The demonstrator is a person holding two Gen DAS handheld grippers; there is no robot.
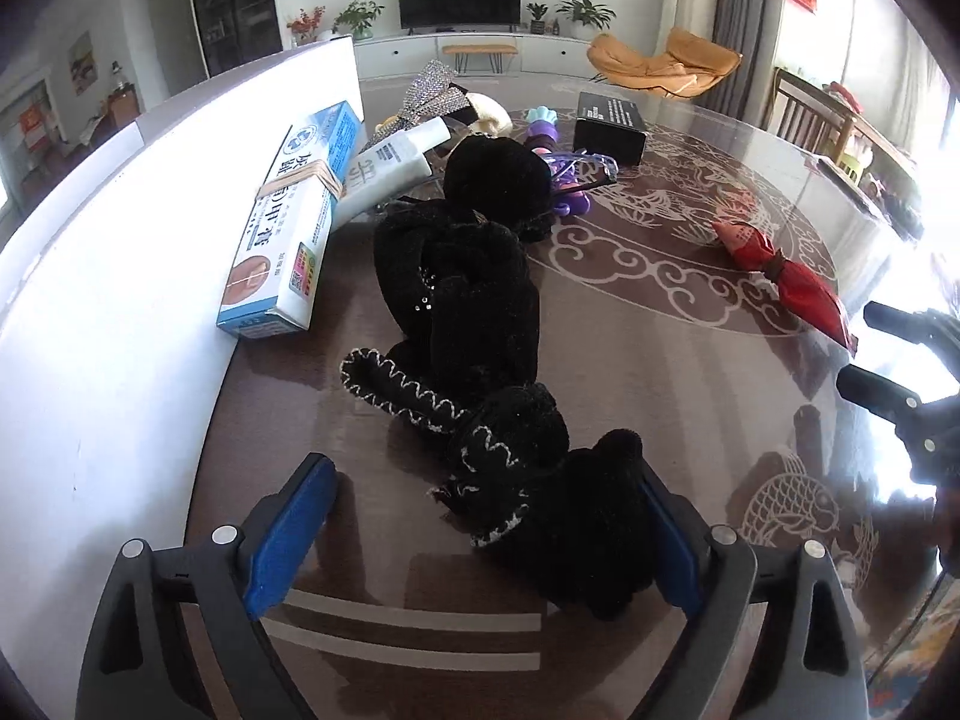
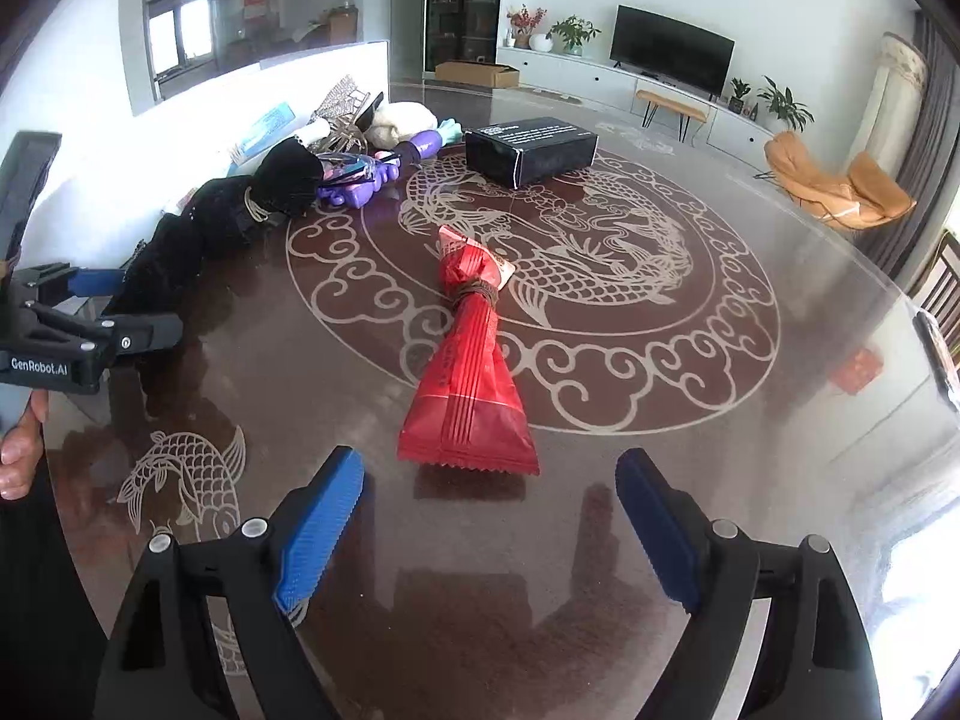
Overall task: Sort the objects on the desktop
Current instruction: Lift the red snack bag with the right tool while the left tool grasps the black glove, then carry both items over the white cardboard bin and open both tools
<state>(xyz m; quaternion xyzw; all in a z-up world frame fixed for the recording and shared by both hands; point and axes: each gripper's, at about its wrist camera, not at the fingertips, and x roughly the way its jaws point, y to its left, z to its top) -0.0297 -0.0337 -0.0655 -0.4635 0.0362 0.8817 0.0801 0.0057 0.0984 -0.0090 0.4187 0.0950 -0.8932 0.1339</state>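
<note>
Left wrist view: the blue medicine box (image 1: 282,222) leans against the white board at the left; right of it the black knitted garment (image 1: 474,324) sprawls across the table (image 1: 630,372), its near end between the left gripper (image 1: 474,534)'s wide fingers, not visibly pinched; further right lies the red packet (image 1: 786,276), tied at the neck, probably awaiting the right gripper (image 2: 489,534), also wide, holding nothing.

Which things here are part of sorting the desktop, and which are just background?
To sort: black knitted garment, red twisted snack packet, black cardboard box, blue-and-white medicine carton, purple plastic toy.

Background: television, orange lounge chair, potted plants.
</note>
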